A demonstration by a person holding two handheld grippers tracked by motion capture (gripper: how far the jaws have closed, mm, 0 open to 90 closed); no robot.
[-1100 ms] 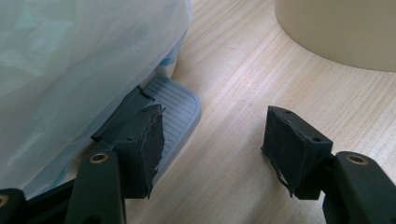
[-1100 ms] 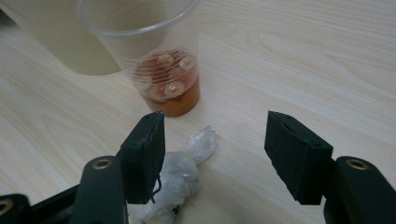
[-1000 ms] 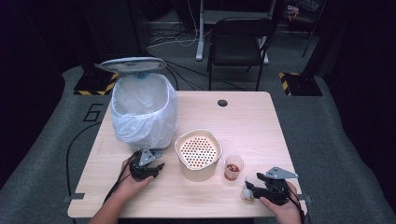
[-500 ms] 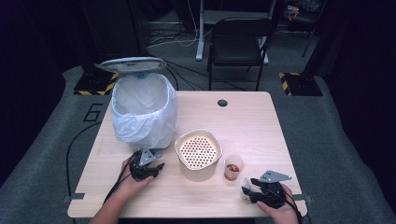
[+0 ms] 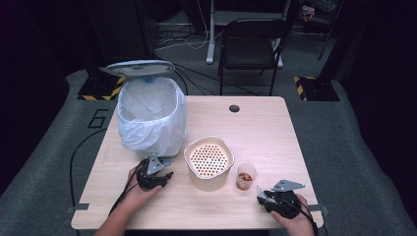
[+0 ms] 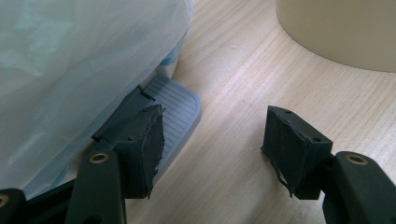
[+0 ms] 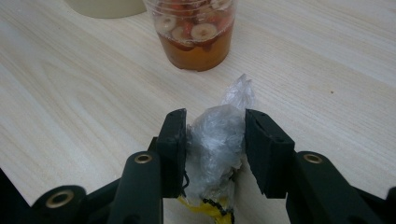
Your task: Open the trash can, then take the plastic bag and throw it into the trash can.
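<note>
Counted from the high view, one lined waste bin, one cream perforated container and one clear plastic cup stand on the table, with one gripper at each near corner. Right gripper sits near the table's front edge, just short of the cup; the right gripper view makes plain what the high view cannot, that its jaws are closed most of the way on a crumpled wad of clear plastic wrap, with a yellow scrap beneath, and that the cup holds amber liquid with sliced fruit. Left gripper has its jaws wide apart and empty, one jaw over the bin's grey foot pedal, the container just ahead. Bare wood lies between the grippers and across the far right half.
</note>
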